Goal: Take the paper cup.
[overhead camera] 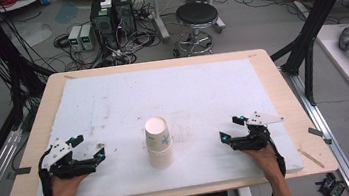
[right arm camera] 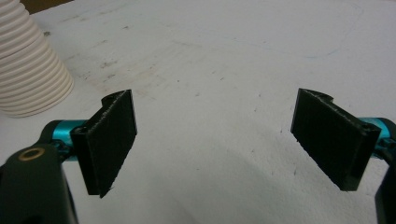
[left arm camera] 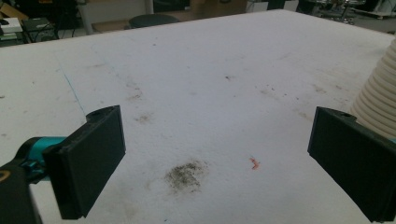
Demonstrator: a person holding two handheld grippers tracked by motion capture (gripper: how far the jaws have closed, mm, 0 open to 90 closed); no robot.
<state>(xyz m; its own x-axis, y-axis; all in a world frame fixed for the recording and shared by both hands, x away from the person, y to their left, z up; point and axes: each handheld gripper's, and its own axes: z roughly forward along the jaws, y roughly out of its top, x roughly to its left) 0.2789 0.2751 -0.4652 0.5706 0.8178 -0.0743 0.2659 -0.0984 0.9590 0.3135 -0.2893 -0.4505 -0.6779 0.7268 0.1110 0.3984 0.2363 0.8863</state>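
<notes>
High view: stood a stack of white paper cups upright on the white foam sheet, nearer the sheet's front edge than its back, about midway between left and right edges; top cup open-mouthed, inside looked bare, a small bluish print on its side. Rested the left gripper near the front left corner of the sheet, held in a left hand coming in over the front edge, jaws spread and pointed toward the cups, well apart from them. Mirrored by the right gripper near the front right corner, gripped by a right hand, jaws likewise parted, nothing between them, angled toward the stack

Left gripper view: showed two flat black jaws wide apart over bare foam, smudged with a dark grey stain and a small red mark; ribbed cream rims of the nested cups at the far right, just behind one jaw

Right gripper view: showed the same ridged, tapering stack at upper left, standing clear of the released jaws; foam surface matte, lightly scuffed and speckled
</notes>
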